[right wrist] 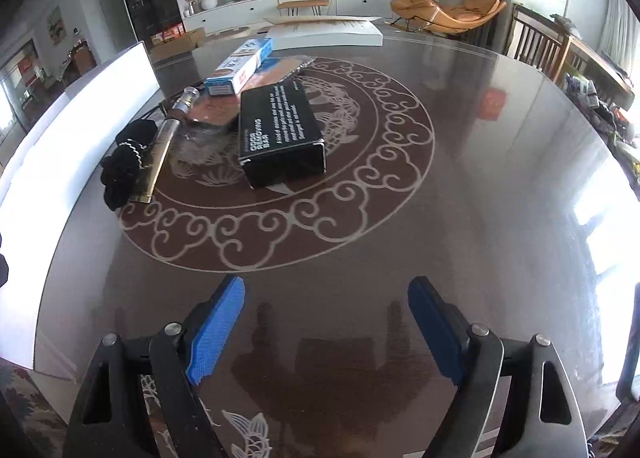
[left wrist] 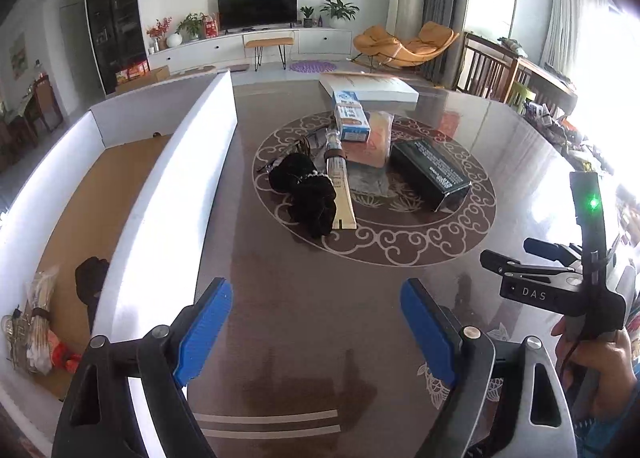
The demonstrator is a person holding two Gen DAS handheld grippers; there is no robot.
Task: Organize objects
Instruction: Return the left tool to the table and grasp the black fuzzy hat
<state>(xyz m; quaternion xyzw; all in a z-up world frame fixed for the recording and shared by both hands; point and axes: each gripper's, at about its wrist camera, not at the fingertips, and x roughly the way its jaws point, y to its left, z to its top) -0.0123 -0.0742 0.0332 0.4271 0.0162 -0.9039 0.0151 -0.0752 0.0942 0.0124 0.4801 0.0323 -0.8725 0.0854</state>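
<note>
Claws agape before "ODOR-REMOVING BAR" box

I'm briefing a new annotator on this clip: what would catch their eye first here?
The cluster at the middle of the dark patterned table: a black box with white lettering, a blue-and-white carton behind it, and a black scrunchie to the left. A long white box runs along the table's left side, with a few items already inside. Both claws, left and right, are open and empty.
</note>
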